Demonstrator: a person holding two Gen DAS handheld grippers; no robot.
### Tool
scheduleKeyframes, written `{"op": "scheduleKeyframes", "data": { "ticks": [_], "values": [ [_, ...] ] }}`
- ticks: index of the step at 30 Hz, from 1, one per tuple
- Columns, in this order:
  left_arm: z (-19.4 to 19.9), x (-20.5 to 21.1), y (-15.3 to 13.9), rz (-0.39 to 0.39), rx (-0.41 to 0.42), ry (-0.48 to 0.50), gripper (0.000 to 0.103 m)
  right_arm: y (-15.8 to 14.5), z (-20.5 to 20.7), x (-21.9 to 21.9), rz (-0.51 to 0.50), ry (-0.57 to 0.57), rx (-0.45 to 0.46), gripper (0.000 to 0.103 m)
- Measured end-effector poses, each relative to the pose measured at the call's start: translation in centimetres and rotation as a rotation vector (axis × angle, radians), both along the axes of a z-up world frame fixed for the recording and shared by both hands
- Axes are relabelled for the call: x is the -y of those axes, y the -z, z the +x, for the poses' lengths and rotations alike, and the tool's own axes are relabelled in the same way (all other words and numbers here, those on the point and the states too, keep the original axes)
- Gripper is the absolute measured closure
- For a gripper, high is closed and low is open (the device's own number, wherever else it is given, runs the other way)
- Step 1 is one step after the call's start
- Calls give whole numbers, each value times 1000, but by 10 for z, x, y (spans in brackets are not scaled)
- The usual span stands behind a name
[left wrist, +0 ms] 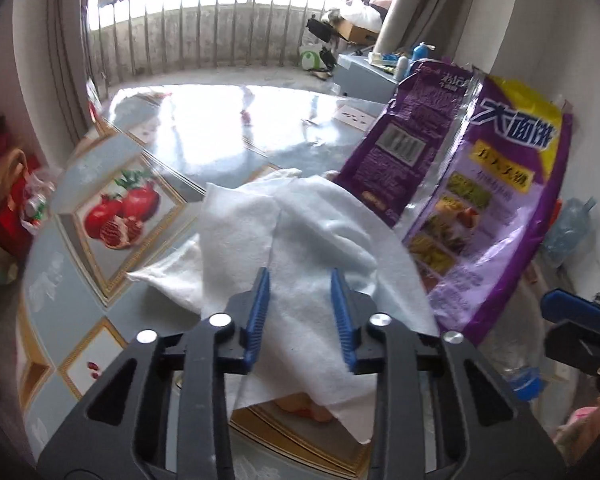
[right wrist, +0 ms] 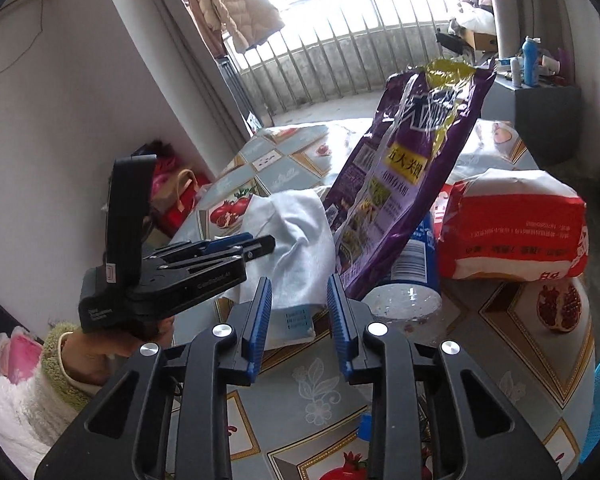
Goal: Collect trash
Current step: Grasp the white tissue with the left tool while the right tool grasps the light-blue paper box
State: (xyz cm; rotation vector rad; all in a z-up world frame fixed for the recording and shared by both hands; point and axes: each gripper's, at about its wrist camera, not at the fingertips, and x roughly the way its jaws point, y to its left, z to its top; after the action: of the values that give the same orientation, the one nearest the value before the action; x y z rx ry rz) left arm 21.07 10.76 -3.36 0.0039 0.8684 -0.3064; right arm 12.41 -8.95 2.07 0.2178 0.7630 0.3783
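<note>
Blue pads [left wrist: 342,316] straddle white tissue [left wrist: 284,232]; purple bag [left wrist: 496,184] reads "大面饼" (yellow top).

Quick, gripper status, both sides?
Left gripper: partly open over the white tissue, not clamped on it.
Right gripper: partly open, holding nothing; the purple bag has a corner beside one finger.

We see a cluttered table [right wrist: 500,312] with little free room near its right side. A tall purple snack bag [right wrist: 400,184] leans upright in the middle, blocking the way to a red and white packet [right wrist: 512,232] behind it and a clear bottle [right wrist: 408,280] lying at its foot. A crumpled white tissue [left wrist: 284,240] covers the space left of the bag. Beyond these, the tabletop lies open toward the window.
</note>
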Motion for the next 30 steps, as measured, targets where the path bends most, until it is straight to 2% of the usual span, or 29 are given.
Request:
{"op": "scheduleKeyframes", "data": {
  "ticks": [2, 4, 5, 11, 18, 21, 23, 24, 26, 30],
  "values": [
    [-4, 4, 2, 65, 29, -4, 93, 2, 1, 0, -2, 2, -7, 74],
    [-7, 5, 4, 100, 50, -6, 102, 5, 1, 0, 1, 7, -17, 74],
    [-9, 5, 4, 103, 54, -3, 103, 5, 1, 0, 3, 9, -20, 74],
    [-17, -10, -1, 26, 33, 3, 103, 5, -1, 0, 10, 16, -19, 74],
    [-47, -50, -30, -65, 72, -86, 103, 6, 1, -8, 6, -8, -27, 74],
    [-45, -56, -35, -125, 45, -55, 103, 8, 3, -13, 10, -19, -31, 74],
    [-38, -51, -33, -114, 42, -50, 75, 9, 3, -16, 14, -23, -34, 74],
    [-35, -46, -32, -103, 50, -44, 54, 9, 3, -18, 14, -24, -33, 74],
    [-30, -36, -28, -64, 68, -37, 52, 6, 1, -19, 9, -23, -26, 74],
    [-12, -15, -13, 18, 50, -7, 52, 6, 0, -17, 1, -7, -29, 74]
  ]
}}
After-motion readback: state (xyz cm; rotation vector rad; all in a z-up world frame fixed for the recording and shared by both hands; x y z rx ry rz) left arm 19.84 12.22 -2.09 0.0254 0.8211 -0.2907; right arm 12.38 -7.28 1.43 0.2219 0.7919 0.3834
